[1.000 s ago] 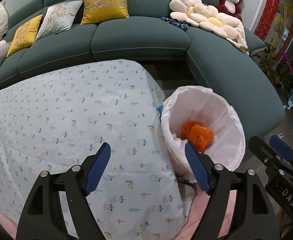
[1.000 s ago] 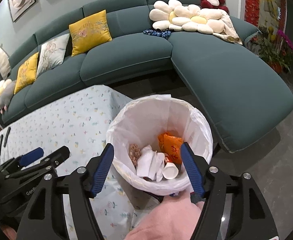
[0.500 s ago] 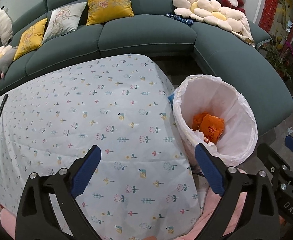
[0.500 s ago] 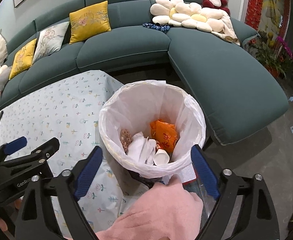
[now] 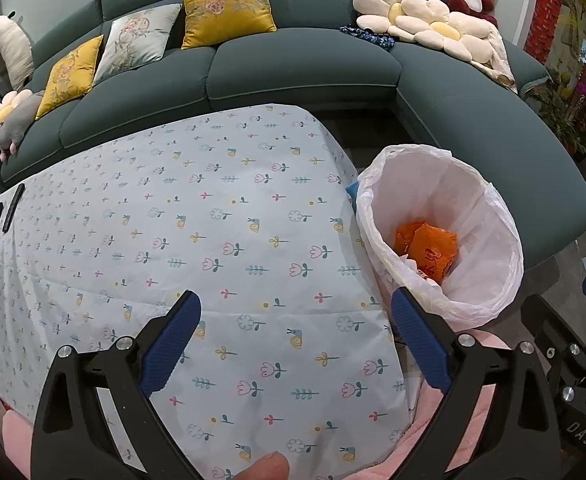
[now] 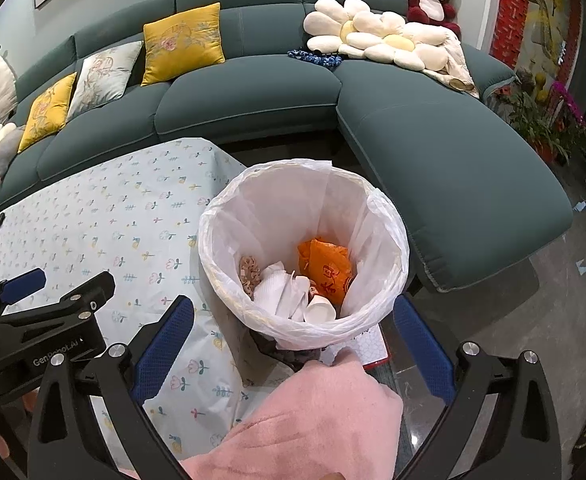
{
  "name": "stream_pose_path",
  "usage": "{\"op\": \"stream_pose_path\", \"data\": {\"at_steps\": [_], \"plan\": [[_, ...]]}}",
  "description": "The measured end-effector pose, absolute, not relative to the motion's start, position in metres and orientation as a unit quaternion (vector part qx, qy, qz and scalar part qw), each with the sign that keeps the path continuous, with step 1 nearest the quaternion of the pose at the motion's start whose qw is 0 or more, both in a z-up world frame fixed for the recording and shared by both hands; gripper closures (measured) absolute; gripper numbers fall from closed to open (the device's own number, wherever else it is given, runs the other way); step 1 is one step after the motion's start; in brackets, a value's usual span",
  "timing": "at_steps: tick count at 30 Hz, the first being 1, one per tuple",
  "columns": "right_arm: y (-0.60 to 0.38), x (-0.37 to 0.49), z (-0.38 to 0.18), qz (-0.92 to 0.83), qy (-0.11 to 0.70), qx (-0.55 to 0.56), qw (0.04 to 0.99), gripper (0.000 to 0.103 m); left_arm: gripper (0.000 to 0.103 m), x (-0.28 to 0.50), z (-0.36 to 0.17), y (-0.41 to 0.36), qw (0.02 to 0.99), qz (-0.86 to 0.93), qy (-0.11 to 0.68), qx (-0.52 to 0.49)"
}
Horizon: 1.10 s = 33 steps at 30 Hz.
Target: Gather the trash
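Observation:
A trash bin lined with a white bag (image 6: 377, 216) stands on the floor at the table's right end; it also shows in the left wrist view (image 5: 489, 216). Inside lie an orange wrapper (image 6: 325, 268), crumpled white paper (image 6: 281, 288), a white paper cup (image 6: 321, 310) and a brownish snack piece (image 6: 249, 272). My right gripper (image 6: 293, 344) is open and empty, held above the bin's near rim. My left gripper (image 5: 295, 340) is open and empty above the table's near right part. The floral tablecloth (image 5: 213, 220) carries no trash that I can see.
A teal sectional sofa (image 5: 293, 68) with yellow and pale cushions curves behind the table and bin. Dark remote controls (image 5: 13, 208) lie at the table's far left edge. A pink sleeve (image 6: 317, 412) crosses below the right gripper. Potted plants (image 6: 541, 120) stand at right.
Both grippers have pulled back and up, away from the table and bin. Both sets of jaws have spread wider. The bin's contents are unchanged.

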State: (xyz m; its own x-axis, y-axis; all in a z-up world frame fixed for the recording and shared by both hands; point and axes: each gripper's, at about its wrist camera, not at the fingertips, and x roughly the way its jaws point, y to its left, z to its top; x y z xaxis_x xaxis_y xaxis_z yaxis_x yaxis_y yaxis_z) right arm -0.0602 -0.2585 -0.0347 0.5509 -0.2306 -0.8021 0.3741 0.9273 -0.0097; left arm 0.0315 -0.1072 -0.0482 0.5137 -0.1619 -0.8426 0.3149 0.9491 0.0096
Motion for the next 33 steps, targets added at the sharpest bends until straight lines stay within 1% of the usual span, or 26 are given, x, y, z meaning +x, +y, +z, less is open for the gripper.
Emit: {"op": "stream_pose_path", "data": {"at_steps": [22,33], "plan": [[-0.258,-0.0617,-0.0363,-0.176,0.442,0.08,0.876,0.007,0.011,0.0231,-0.045,-0.1121,0.878,-0.126,0.452,0.099],[-0.262,-0.063,-0.0409,-0.177,0.444,0.08,0.875,0.007,0.012,0.0254,-0.0436,-0.1123,0.879,-0.123,0.452,0.088]]}}
